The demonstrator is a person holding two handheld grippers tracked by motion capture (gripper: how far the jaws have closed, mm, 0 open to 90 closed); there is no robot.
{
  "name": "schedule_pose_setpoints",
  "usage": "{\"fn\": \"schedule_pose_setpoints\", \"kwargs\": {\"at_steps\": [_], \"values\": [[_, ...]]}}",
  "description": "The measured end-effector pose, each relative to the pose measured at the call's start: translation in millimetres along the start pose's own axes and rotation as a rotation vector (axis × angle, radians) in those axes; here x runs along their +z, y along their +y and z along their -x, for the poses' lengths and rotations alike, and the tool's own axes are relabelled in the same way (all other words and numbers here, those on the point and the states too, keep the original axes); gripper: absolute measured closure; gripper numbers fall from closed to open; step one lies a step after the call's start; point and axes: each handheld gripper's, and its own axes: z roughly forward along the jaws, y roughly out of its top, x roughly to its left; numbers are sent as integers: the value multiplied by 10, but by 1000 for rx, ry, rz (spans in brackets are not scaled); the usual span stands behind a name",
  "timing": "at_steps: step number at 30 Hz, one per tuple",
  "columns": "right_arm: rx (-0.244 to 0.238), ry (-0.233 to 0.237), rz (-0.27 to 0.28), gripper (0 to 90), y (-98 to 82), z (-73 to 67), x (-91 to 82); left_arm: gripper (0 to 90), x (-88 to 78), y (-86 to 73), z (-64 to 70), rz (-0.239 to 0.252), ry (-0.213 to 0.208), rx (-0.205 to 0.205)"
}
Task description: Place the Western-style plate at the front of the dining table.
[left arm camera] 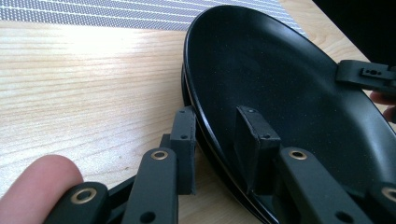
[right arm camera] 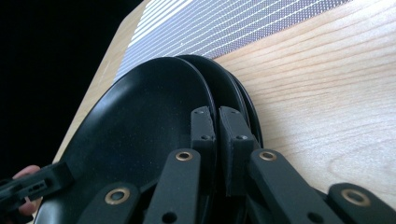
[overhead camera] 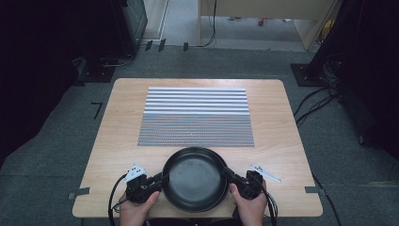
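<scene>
Left gripper (overhead camera: 157,181), held in the person's left hand (overhead camera: 136,209) at the table's near edge, clamps the left rim of a black plate (overhead camera: 195,178), one jaw inside the bowl and one outside, as the left gripper view shows. Moving rightward, the plate sits between the two grippers, close to the near edge of the wooden table (overhead camera: 113,141) and just in front of a striped grey mat (overhead camera: 195,115) that lies farther back at the table's middle. In the right gripper view the plate looks like the top of a stack: about three dark rims are nested together there, though the exact count is hard to tell. On the right, the right gripper (overhead camera: 230,175), in the person's right hand (overhead camera: 249,207), pinches the opposite rim, jaws nearly together on the edge. Both grippers lie equally near, facing each other across the plate, so any lift would have to rise evenly on both sides. Count: two grippers, two hands, one mat, one table.
</scene>
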Motion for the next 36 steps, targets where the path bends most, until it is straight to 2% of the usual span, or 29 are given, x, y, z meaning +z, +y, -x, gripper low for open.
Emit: {"fn": "schedule_pose_setpoints", "kwargs": {"at_steps": [7, 9, 18, 22, 25, 34, 36], "values": [[74, 7, 8, 867, 25, 25, 28, 702, 17, -2, -28, -12, -30, -38], [75, 7, 9, 867, 26, 23, 31, 705, 18, -1, -35, -13, -37, -49], [114, 51, -14, 863, 64, 38, 38, 712, -8, 38, -20, -3, -15, -55], [111, 49, -28, 863, 59, 12, 68, 722, -31, 65, -38, 11, -10, -71], [130, 49, -40, 863, 61, 12, 94, 724, -38, 79, -44, 7, -9, -75], [119, 63, -21, 858, 164, -31, 77, 725, -38, 150, -28, 16, -19, -79], [125, 66, -30, 857, 193, -34, 81, 724, -34, 169, -37, 10, -24, -78]]}}
